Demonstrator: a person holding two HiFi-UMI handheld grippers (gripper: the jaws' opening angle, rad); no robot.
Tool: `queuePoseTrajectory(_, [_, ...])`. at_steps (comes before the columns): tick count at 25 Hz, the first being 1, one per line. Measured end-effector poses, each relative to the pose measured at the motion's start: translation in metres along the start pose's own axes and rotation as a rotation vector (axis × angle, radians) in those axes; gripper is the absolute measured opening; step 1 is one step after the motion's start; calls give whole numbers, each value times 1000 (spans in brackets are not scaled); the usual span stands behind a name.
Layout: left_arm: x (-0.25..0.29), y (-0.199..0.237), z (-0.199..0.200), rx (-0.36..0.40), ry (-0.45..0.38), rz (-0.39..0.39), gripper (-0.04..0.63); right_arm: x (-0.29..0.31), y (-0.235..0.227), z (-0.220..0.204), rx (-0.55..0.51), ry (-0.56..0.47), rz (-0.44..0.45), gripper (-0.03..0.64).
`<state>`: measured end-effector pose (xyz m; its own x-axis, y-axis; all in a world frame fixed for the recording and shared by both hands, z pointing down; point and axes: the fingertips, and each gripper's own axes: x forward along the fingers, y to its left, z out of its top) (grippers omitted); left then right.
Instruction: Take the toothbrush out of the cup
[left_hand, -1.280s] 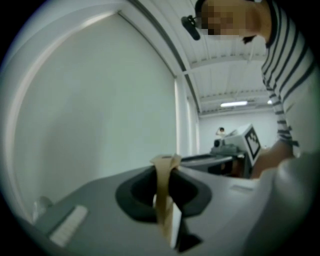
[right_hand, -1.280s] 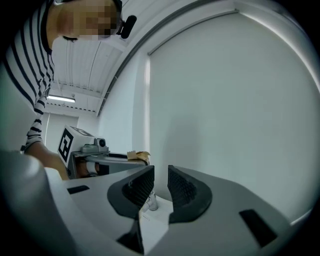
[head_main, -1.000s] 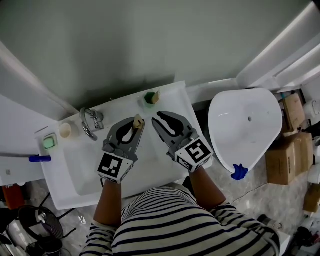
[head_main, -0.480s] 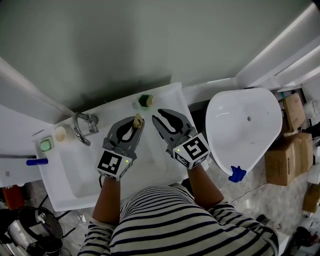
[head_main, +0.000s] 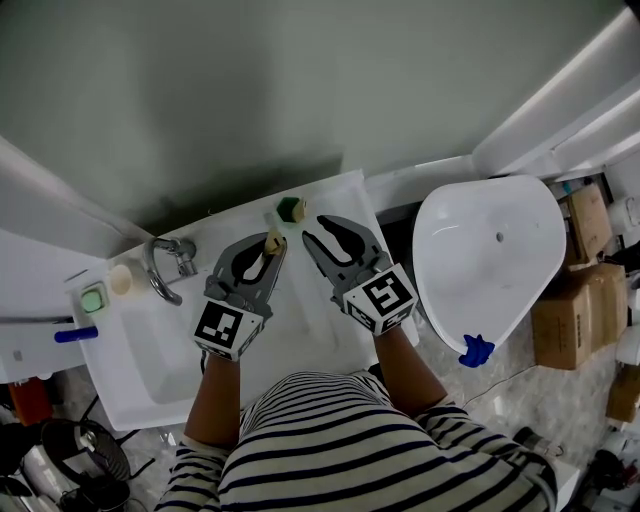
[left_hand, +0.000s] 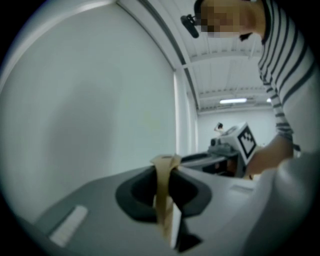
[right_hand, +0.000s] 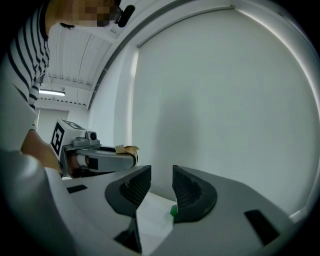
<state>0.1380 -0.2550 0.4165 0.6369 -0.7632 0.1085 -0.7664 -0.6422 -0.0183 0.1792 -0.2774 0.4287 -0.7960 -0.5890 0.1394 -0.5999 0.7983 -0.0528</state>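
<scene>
- Head view: I count two grippers, one green cup (head_main: 291, 209) and one faucet (head_main: 165, 265) on one white sink counter (head_main: 150, 370).
- The cup stands at the upper middle of the frame, hard by the counter's back edge and the wall. It is just past the two sets of tips and between them, touching neither. I cannot pick the toothbrush out from the cup at this size.
- The left gripper (head_main: 270, 247) is pressed together on a tan strip (head_main: 272, 240). The right gripper (head_main: 325, 232) is spread and empty, with the counter's right edge close beside it.
- Left gripper view: both jaws pinch the one tan strip (left_hand: 164, 200), which stands upright at lower centre. Only plain wall lies ahead.
- Right gripper view: my jaws have just been opening and stand apart with nothing between the pads. A sliver of green cup (right_hand: 173, 211) shows low, against the right-hand jaw's inner edge, with bare white counter before it.
</scene>
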Motion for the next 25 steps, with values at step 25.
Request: queuePoseTrajectory(25, [21,54,-21,-92,-32,21,43,61,-37,-53,26,125,-42,170])
